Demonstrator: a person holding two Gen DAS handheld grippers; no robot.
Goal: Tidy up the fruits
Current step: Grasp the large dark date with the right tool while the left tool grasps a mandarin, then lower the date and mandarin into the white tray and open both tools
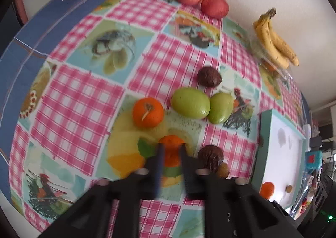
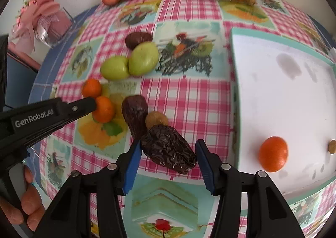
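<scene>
Two hand-held grippers, left (image 1: 171, 155) closed on tangerine (image 1: 171, 149), right (image 2: 168, 164) straddling date (image 2: 168, 151)

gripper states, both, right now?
Left gripper: fingers close around an orange mandarin on the tablecloth; firm contact cannot be told.
Right gripper: open, straddling a wrinkled dark fruit, blue pads not pressing it.

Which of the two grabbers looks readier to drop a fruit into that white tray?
Probably the right gripper: its open fingers straddle a dark wrinkled fruit right beside the tray. The left gripper is around a tangerine farther away.
</scene>
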